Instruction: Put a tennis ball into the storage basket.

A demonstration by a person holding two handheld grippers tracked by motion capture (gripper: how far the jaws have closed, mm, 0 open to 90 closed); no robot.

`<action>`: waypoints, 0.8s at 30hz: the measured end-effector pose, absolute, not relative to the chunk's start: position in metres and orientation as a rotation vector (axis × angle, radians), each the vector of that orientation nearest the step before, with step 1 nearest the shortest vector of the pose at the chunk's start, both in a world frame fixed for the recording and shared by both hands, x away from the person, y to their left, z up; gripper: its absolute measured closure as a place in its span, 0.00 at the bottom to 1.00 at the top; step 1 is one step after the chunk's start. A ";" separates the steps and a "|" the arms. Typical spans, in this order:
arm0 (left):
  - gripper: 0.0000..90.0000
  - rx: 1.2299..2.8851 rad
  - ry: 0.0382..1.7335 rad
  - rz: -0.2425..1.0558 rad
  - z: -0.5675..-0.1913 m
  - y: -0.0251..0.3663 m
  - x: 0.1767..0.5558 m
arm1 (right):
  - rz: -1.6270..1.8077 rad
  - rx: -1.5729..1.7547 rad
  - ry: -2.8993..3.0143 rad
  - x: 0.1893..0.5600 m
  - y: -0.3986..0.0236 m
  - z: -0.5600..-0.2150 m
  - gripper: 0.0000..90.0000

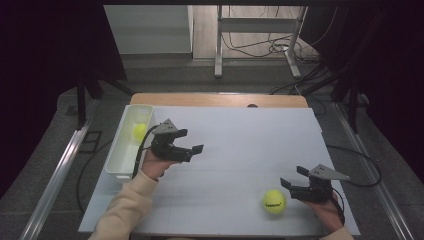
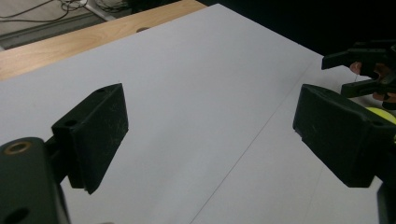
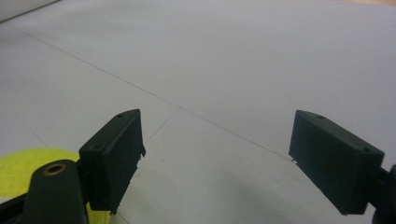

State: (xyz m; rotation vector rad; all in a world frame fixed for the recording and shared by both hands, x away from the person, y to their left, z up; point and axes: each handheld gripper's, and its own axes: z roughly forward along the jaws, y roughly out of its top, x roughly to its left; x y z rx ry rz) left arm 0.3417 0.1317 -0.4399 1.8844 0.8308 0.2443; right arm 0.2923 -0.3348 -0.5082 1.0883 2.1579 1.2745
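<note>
A white rectangular plastic bin (image 1: 116,152) is seen at the left edge of the pale grey table sheet (image 1: 240,145), with one yellow-green tennis ball (image 1: 139,131) lying inside it toward its far end. Just to the right of the bin, the left gripper (image 1: 192,141) is held above the sheet by a hand in a cream sleeve (image 1: 125,210); its two black jaws are spread wide with nothing between them, as is plain in the left gripper view (image 2: 210,126). Further right, near the front edge of the sheet, a second yellow-green tennis ball (image 1: 274,200) rests on the table, well apart from the bin. Just beside it on the right, the right gripper (image 1: 294,177) is held low, its jaws likewise parted and empty in the right gripper view (image 3: 215,158); the ball (image 3: 28,170) sits off to one side of the jaws, not between them. A risk is judged here: if the ball is nudged by a jaw edge during an approach, it could be sent rolling toward the front edge and off the table; a grip closed off-centre on the round, fuzzy surface could squeeze the ball out sideways. Much of the ball in the bin is hidden by the bin wall and the gripper cable, the loose ball is cut off in both gripper views, and the surrounding room is too dark to be made out.
</note>
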 end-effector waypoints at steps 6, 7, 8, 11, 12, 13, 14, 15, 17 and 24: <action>0.12 1.896 0.804 0.234 -0.440 0.124 0.338 | 1.277 1.087 2.159 0.293 -0.334 -0.508 0.20; 0.12 1.905 0.800 0.234 -0.440 0.122 0.337 | 1.274 1.078 2.162 0.294 -0.334 -0.509 0.20; 0.12 1.912 0.795 0.235 -0.441 0.120 0.337 | 1.274 1.078 2.162 0.294 -0.334 -0.509 0.20; 0.12 1.918 0.785 0.218 -0.443 0.115 0.336 | 1.265 1.075 2.164 0.293 -0.333 -0.508 0.20; 0.12 1.921 0.782 0.218 -0.443 0.114 0.335 | 1.269 1.076 2.163 0.293 -0.333 -0.508 0.20; 0.12 1.922 0.779 0.209 -0.444 0.112 0.335 | 1.270 1.076 2.162 0.293 -0.333 -0.508 0.20; 0.12 1.925 0.778 0.210 -0.444 0.110 0.335 | 1.270 1.076 2.162 0.293 -0.333 -0.508 0.20; 0.12 1.930 0.777 0.214 -0.445 0.109 0.334 | 1.269 1.076 2.163 0.293 -0.333 -0.508 0.20; 0.12 1.932 0.778 0.209 -0.445 0.107 0.334 | 1.264 1.076 2.165 0.293 -0.333 -0.508 0.20; 0.12 1.946 0.757 0.189 -0.449 0.099 0.333 | 1.265 1.079 2.174 0.295 -0.332 -0.509 0.20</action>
